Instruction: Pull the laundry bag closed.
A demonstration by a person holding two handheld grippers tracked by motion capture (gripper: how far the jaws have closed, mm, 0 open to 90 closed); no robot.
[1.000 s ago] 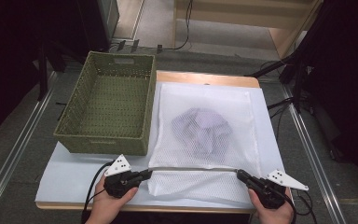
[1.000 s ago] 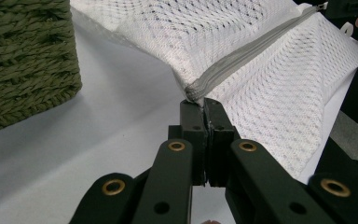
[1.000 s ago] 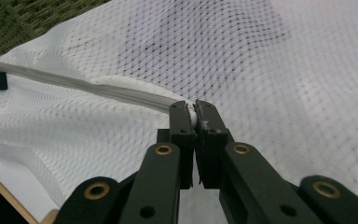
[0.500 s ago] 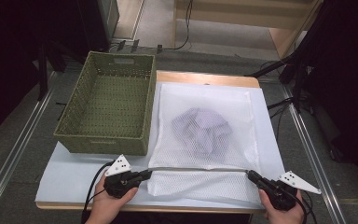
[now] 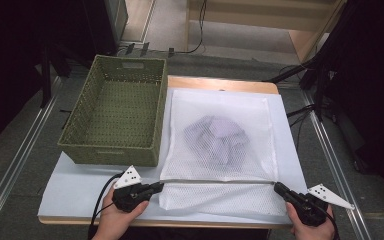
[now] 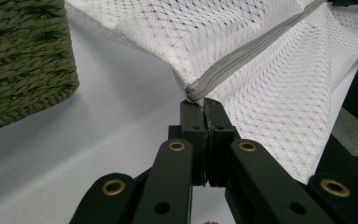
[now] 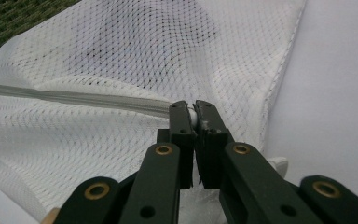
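Moved outward toward the near right desk corner since the earlier frames: right gripper (image 5: 281,189), drawing the grey zipper (image 5: 215,182) out longer along the near part of the mesh laundry bag (image 5: 220,107). Held in place meanwhile: left gripper (image 5: 156,187), at the zipper's left end.

Seen from the high view: white mesh laundry bag lying flat on a white sheet (image 5: 80,185) over the wooden desk (image 5: 220,84), right of centre, its left edge just beside the green woven basket (image 5: 115,117). Inside the bag, a bundle of pale lilac cloth (image 5: 219,137), dim through the mesh. Zipper stretched taut between the two grippers, raised a little off the sheet, with bag mesh sagging beneath it toward the near edge.

In the left gripper view: jaws closed tight on the bag's corner where the zipper (image 6: 242,58) ends, mesh (image 6: 279,93) fanning out to the right, basket wall (image 6: 23,56) at upper left, apart from the bag.

In the right gripper view: jaws clamped on a small white piece at the zipper's (image 7: 98,99) other end, most likely the pull, though too small to tell for sure; mesh (image 7: 168,51) spread beyond, bag seam (image 7: 279,79) running down the right side.

One hand (image 5: 117,220) wrapped around the left gripper, the other hand (image 5: 312,227) around the right, both at the near desk edge.
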